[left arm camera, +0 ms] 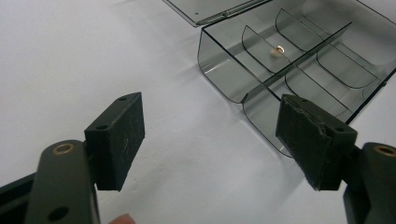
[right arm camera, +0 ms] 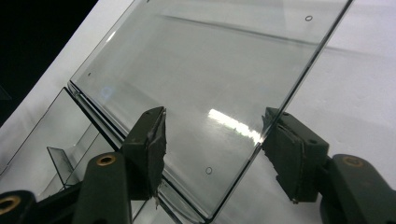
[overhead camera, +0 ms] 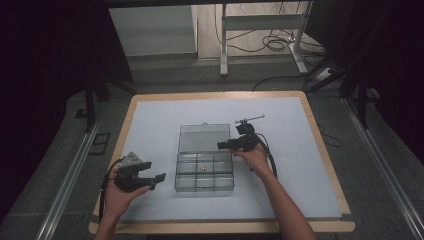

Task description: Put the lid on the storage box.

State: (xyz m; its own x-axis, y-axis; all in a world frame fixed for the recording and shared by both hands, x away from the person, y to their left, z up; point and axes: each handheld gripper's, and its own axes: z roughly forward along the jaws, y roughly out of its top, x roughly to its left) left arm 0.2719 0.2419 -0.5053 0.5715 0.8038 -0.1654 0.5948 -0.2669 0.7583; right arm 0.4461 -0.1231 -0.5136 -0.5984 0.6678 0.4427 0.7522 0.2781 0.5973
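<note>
While your left gripper (overhead camera: 150, 172) hovers with jaws spread just left of the box (overhead camera: 204, 172), your right gripper (overhead camera: 226, 145), also spread and holding nothing, straddles the right edge of its raised lid (right arm camera: 205, 88). One small brass piece (left arm camera: 279, 49) lies in a middle compartment. White sheet (overhead camera: 150, 125) covers your surface (overhead camera: 320, 145).

The clear, glossy plastic compartment box (overhead camera: 204, 172) gleams on a matt white sheet (overhead camera: 150, 125); the wooden table (overhead camera: 320, 135) edge looks smooth.
</note>
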